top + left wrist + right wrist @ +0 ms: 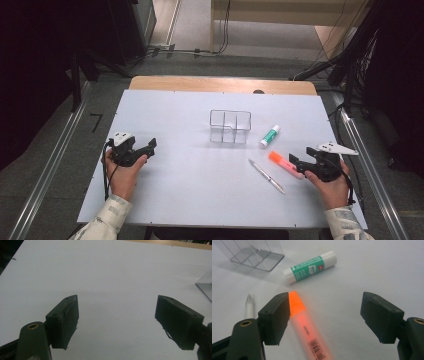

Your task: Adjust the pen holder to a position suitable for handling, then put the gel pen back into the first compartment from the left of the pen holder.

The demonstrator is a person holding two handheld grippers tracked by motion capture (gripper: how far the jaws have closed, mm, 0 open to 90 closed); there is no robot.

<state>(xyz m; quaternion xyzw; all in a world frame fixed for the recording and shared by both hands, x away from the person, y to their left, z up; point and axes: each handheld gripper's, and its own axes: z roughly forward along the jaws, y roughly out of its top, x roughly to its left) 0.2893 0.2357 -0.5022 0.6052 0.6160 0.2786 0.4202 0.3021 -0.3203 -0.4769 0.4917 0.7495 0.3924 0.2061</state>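
Note:
A clear plastic divided box (230, 126) stands near the middle of the white table top (190, 195). To its right lie a green-and-white glue stick (270, 136), an orange highlighter (281, 162) and a slim white pen (267, 176). My right gripper (301, 156) rests low at the highlighter's near end. In the right gripper view this gripper (325, 312) is open, and the highlighter (308, 327) lies between the jaws beside the left one, not pressed. The glue stick (310, 267), pen (249, 307) and box (252, 253) lie beyond. My left gripper (149, 146) (116, 315) is open over bare table.
The table's wooden far edge (222, 84) shows behind the white top. A corner of the clear box (205, 286) sits at the right of the left gripper view. Metal rails (50, 170) run along both sides of the table, and cables lie on the floor beyond.

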